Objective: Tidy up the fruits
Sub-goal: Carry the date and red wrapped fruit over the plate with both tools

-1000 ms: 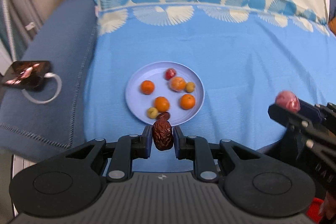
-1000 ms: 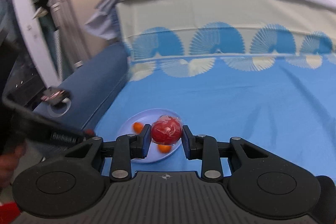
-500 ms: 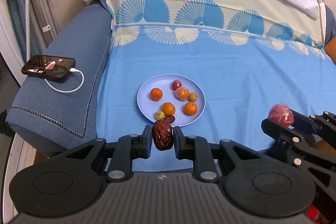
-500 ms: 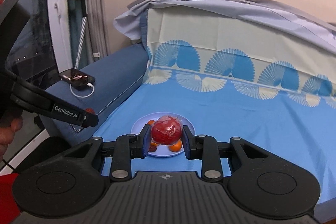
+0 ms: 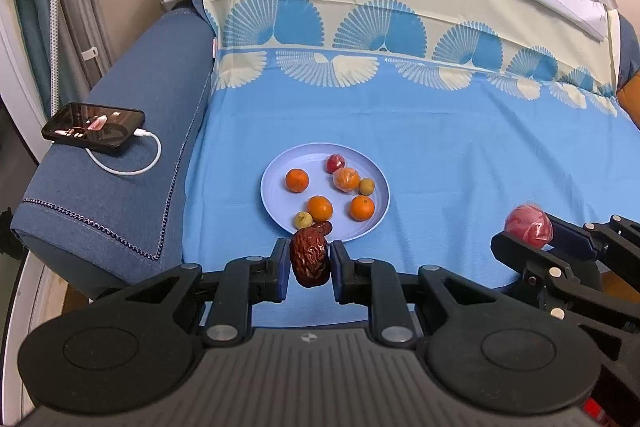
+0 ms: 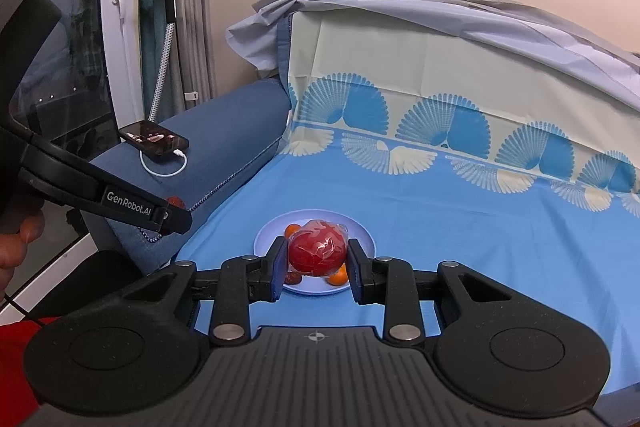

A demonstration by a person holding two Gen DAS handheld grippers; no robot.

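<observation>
Wrinkled dark-red dried date point(image 5: 310, 262): clamped between pads of left gripper point(image 5: 310, 269), above near rim of round pale-blue plate point(image 5: 276, 171)
Plastic-wrapped red round fruit point(image 6: 317, 253): clamped in right gripper point(image 6: 318, 269), above same plate
Plate on blue fan-patterned sheet point(image 5: 440, 155); contents: small oranges point(image 5: 297, 180), two yellow-green fruits point(image 5: 303, 219), small red fruit point(image 5: 335, 163), second date point(image 5: 323, 227) at near rim
Black phone point(image 5: 94, 129) with white cable point(image 5: 132, 167) on blue armrest point(image 5: 132, 131), well apart from plate
</observation>
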